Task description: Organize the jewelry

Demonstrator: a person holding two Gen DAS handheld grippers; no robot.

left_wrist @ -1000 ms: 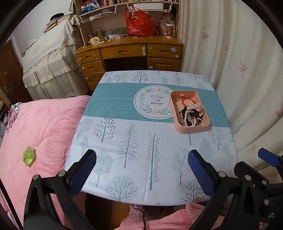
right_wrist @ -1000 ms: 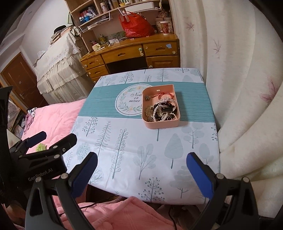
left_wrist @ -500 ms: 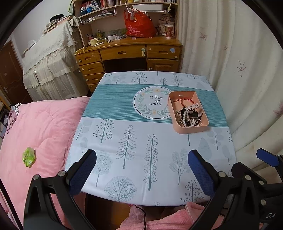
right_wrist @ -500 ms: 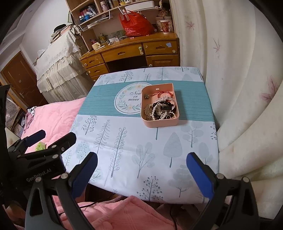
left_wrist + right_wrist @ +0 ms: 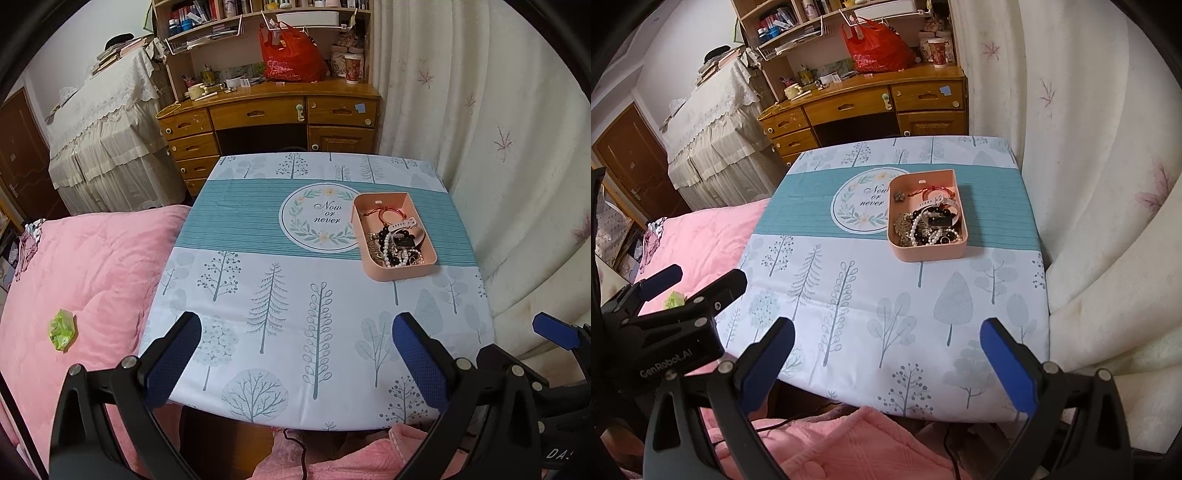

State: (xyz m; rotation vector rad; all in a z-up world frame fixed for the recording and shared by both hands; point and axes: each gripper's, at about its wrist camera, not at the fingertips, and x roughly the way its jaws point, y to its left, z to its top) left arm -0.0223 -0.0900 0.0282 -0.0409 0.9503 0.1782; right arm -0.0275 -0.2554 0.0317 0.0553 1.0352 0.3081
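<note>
Well ahead of the left gripper (image 5: 295, 350) and right gripper (image 5: 886, 350), both spread wide and holding nothing at the table's near edge, a pink tray (image 5: 908, 254) keeps the jewelry (image 5: 929, 227) heaped together, beads, bracelets and chains contained rather than scattered.

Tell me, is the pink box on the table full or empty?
Partly full. The pink rectangular plastic box has no lid and holds tangled jewelry: pearl beads, dark beads, a red cord bracelet. Its far end shows bare floor.

Home bedroom — pink quilt (image 5: 85, 266), wooden desk (image 5: 273, 110), bookshelves (image 5: 229, 22), curtain (image 5: 480, 110)
</note>
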